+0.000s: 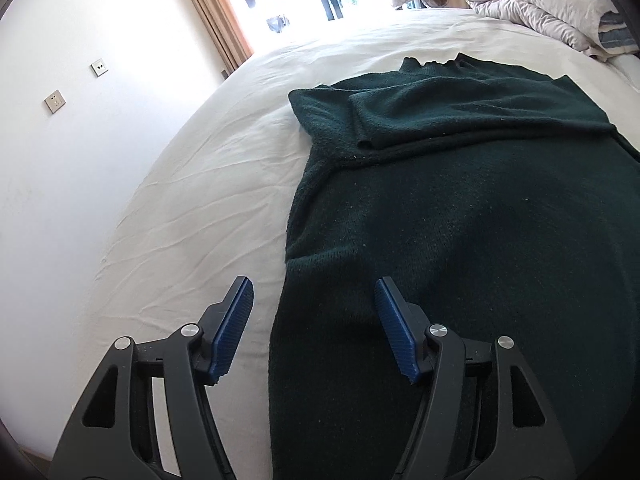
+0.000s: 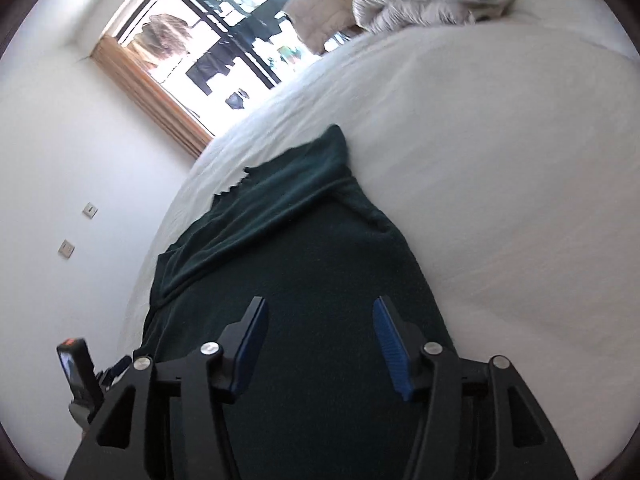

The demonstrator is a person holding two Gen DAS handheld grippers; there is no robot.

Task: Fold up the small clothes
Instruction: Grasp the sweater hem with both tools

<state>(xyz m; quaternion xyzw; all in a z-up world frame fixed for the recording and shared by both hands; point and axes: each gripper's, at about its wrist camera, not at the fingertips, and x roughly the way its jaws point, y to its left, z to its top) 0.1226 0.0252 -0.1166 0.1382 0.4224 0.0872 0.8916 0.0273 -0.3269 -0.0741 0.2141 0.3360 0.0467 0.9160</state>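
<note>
Ahead of both pairs of tongs, a dark green sweater (image 1: 460, 220) lay spread on a white bed sheet (image 1: 192, 208), its neck end farthest from them and one sleeve (image 1: 460, 116) folded across the chest. The left gripper (image 1: 314, 284) stood released, its blue pads (image 1: 394, 334) apart and empty; the sweater's left side edge ran down between the two pads, so that one pad hung over bare sheet and the other over knit fabric. Whether either pad touched the cloth could not be told. The right gripper (image 2: 319, 304) was likewise released, nothing between its jaws, both pads poised over the sweater's body near its right side edge. Beyond the sweater, past the far edge of the bed, a bright window (image 2: 224, 40) with a tan curtain (image 1: 212, 12) was seen. A folded pale quilt (image 1: 544, 8) rested on the bed, ahead and to the right of both tongs. Left of them, two wall plates (image 1: 76, 84) were set in a white wall.
</note>
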